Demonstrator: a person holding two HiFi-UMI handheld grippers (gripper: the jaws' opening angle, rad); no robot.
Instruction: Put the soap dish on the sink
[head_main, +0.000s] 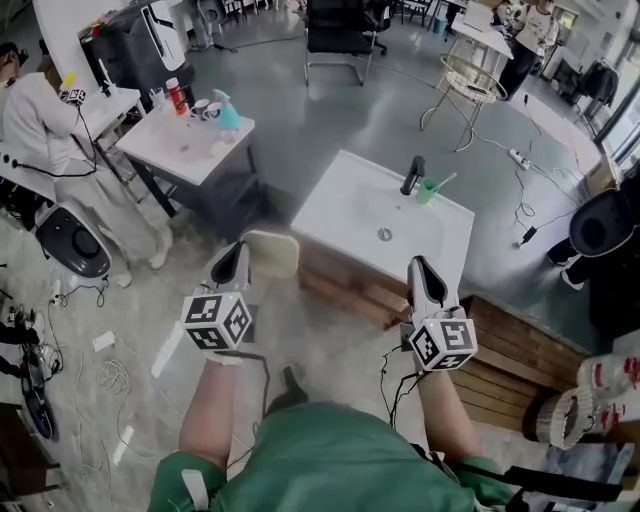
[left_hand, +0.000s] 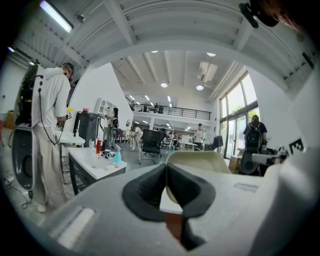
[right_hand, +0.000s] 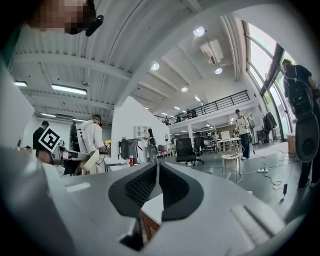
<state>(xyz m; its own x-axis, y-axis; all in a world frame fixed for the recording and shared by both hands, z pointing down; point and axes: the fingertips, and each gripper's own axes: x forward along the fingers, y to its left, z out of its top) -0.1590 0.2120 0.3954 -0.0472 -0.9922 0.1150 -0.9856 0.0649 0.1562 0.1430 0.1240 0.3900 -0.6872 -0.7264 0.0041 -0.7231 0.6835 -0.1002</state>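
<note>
A cream soap dish (head_main: 272, 253) hangs in the air just off the near-left corner of the white sink (head_main: 345, 205), with my left gripper (head_main: 241, 254) shut on its edge. In the left gripper view the soap dish (left_hand: 200, 161) rises beyond the closed pads (left_hand: 147, 190). My right gripper (head_main: 421, 266) hovers over the sink's near-right edge, shut with nothing in it; in its own view the right gripper (right_hand: 155, 186) shows its jaws pressed together. A black faucet (head_main: 412, 175) and a green cup (head_main: 428, 190) stand at the sink's back.
A white table (head_main: 190, 150) with bottles and mugs stands to the left, a person in white (head_main: 45, 125) beside it. Wooden planks (head_main: 510, 355) lie right of the sink cabinet. A wire stand (head_main: 470, 75) and an office chair (head_main: 340, 30) are farther back. Cables trail on the floor.
</note>
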